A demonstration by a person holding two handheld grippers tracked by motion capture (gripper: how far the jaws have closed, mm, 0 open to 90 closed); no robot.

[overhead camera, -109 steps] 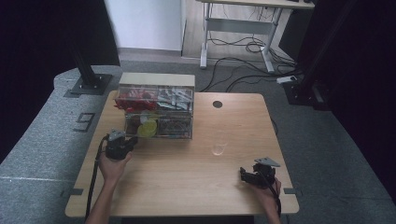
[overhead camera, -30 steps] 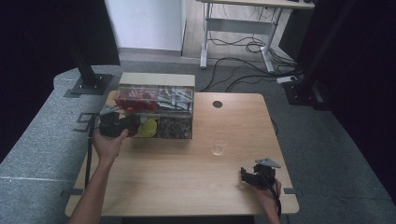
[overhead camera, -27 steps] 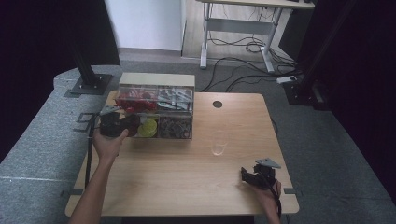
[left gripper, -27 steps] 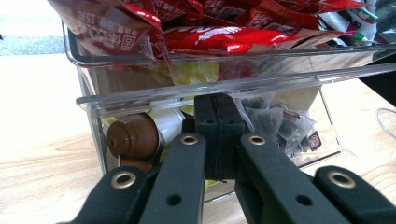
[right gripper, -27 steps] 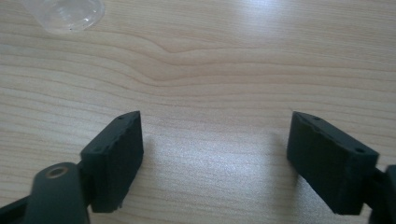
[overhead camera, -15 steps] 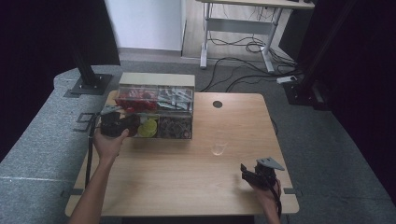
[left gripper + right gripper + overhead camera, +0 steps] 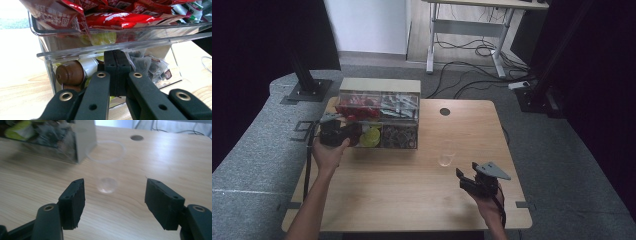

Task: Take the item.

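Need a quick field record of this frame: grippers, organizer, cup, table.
left gripper: shut, jaws pressed together at the front lip of the clear organizer's lower drawer
right gripper: open, nothing between the jaws, aimed at the cup; jaws have just been closing
clear organizer: at the table's back left; red packets on top, coffee capsules and tea bags below
clear plastic cup: upright, empty, right of the organizer
table: light wood

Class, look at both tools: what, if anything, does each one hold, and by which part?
Left tool: shut at the clear organizer's front edge; whether it pinches the edge cannot be told. Right tool: open, holding nothing; clear cup stands ahead, untouched.
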